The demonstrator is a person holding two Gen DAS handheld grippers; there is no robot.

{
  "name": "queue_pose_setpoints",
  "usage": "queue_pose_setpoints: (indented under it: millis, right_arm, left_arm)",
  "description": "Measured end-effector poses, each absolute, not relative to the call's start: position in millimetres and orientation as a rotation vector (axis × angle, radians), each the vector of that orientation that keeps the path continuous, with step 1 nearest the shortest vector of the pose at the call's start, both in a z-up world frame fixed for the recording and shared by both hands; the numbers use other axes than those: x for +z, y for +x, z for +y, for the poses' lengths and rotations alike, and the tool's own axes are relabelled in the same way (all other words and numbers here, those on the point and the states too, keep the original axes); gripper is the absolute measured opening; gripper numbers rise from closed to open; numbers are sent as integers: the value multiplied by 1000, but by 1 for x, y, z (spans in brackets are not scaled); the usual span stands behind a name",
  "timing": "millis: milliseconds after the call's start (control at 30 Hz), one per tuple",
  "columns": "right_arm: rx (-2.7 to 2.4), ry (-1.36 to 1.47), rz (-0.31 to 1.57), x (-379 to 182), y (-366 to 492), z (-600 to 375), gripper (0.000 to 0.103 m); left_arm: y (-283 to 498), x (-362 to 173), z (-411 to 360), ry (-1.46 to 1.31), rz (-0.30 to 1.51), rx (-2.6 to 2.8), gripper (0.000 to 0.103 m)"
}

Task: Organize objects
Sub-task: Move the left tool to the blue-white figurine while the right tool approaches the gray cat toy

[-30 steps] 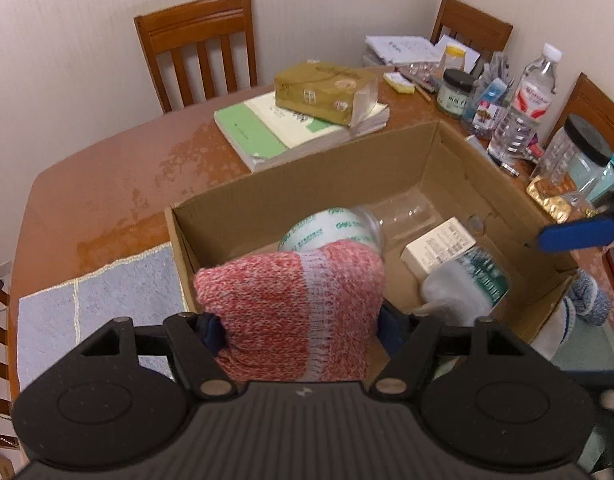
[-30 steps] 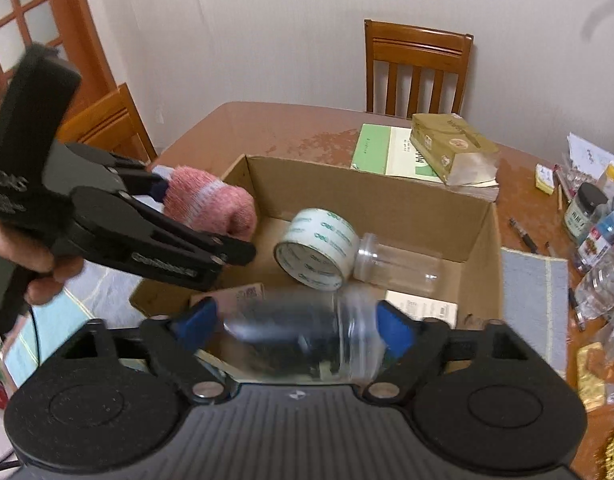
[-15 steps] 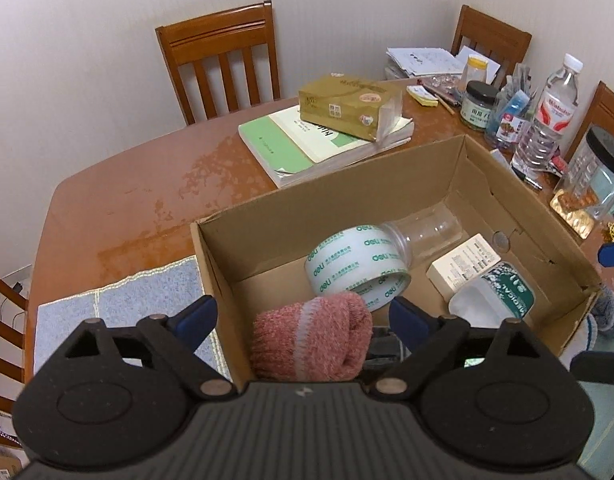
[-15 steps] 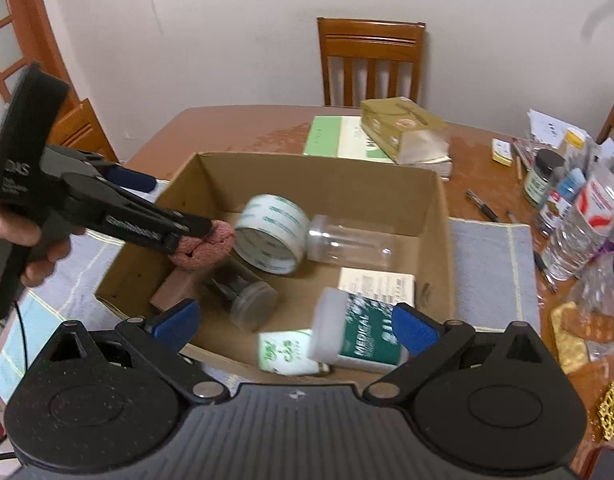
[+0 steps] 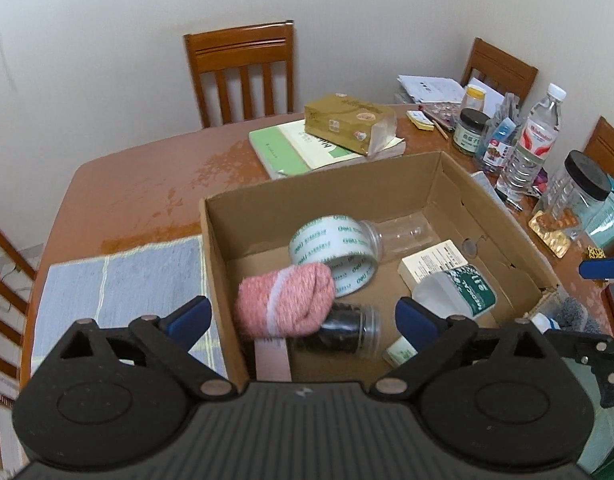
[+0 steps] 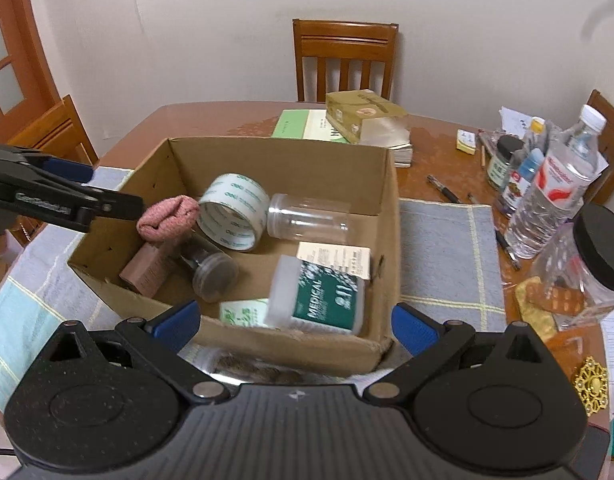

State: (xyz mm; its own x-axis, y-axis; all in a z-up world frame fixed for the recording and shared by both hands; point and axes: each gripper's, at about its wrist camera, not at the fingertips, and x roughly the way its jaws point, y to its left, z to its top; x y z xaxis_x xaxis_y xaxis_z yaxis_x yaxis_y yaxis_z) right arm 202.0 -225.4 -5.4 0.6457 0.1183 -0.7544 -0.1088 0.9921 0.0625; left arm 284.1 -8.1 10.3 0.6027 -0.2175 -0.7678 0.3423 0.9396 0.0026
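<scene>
The left gripper (image 5: 303, 316) had just been opening, and its blue pads now stood spread wide with nothing pinched between them. The rolled pink sock (image 5: 285, 300) it had carried a second ago lay released inside the cardboard box (image 5: 503, 240), at the near-left corner, resting against the roll of tape (image 5: 333, 254) and on top of a dark-filled jar (image 5: 349, 334). Half a second ago the sock was sinking between pads that were already parting; now it sat free, clear of both fingers.

The right gripper (image 6: 295, 326) was likewise spread and empty. A second ago it had pinched that dark-filled jar over the box; now the jar lay on its side near the left wall, beside a brown carton (image 6: 145, 270). The white medical bottle (image 6: 319, 296), a small white box (image 6: 335, 258) and a clear jar (image 6: 307, 216) shared the box floor.

So both items counted as put away, and each hand looked free for another pick. Clutter waited on the table (image 5: 139, 184) at the right: a water bottle (image 5: 533, 148), a black-lidded jar (image 5: 579, 196), and something grey and fuzzy (image 6: 259, 366) just below the box's near wall, possibly another sock, though blur hid it.
</scene>
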Motion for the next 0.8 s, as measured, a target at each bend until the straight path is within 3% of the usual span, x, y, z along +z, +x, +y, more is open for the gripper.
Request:
queue_pose_setpoints:
  millis: [800]
  right_arm:
    - [175, -26, 846, -47, 130, -249, 103]
  left_arm:
    - [196, -54, -21, 93, 912, -116, 98]
